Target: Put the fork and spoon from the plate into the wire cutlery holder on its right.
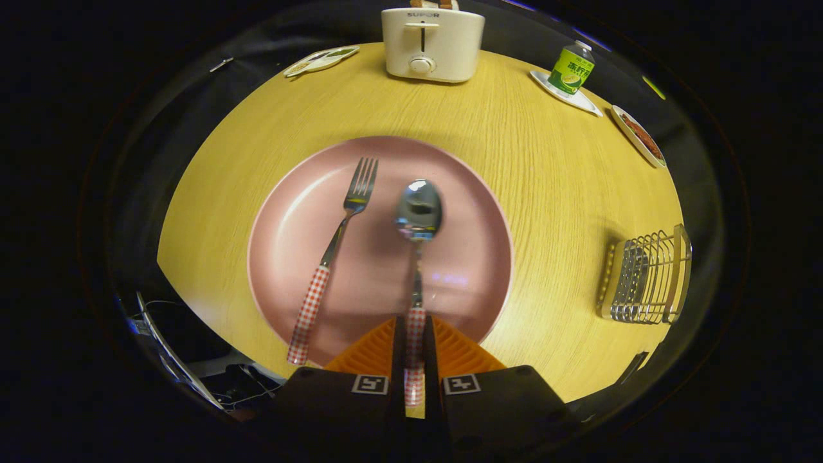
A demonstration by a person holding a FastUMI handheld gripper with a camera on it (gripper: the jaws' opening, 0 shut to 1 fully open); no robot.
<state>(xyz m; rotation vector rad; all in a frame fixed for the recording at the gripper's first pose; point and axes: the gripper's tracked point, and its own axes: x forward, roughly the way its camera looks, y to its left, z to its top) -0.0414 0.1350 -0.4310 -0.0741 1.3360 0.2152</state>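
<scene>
A pink plate (pixel 469 212) lies on the wooden table just ahead of my fingers. On it rest a fork (pixel 334 247) and a spoon (pixel 418 212), both with red-and-white checked handles. The fork lies left of the spoon, tines pointing away. My gripper (pixel 415 341) is shut on the spoon's checked handle, which runs back between the two fingers; the bowl points away over the plate. The wire cutlery holder (pixel 646 276) stands on the table to the right of the plate, apart from it.
A white toaster (pixel 432 44) stands at the table's far edge. A green bottle (pixel 571 68) on a small white dish is at the far right, with another dish (pixel 638 135) near it. A small tray (pixel 320 60) lies far left.
</scene>
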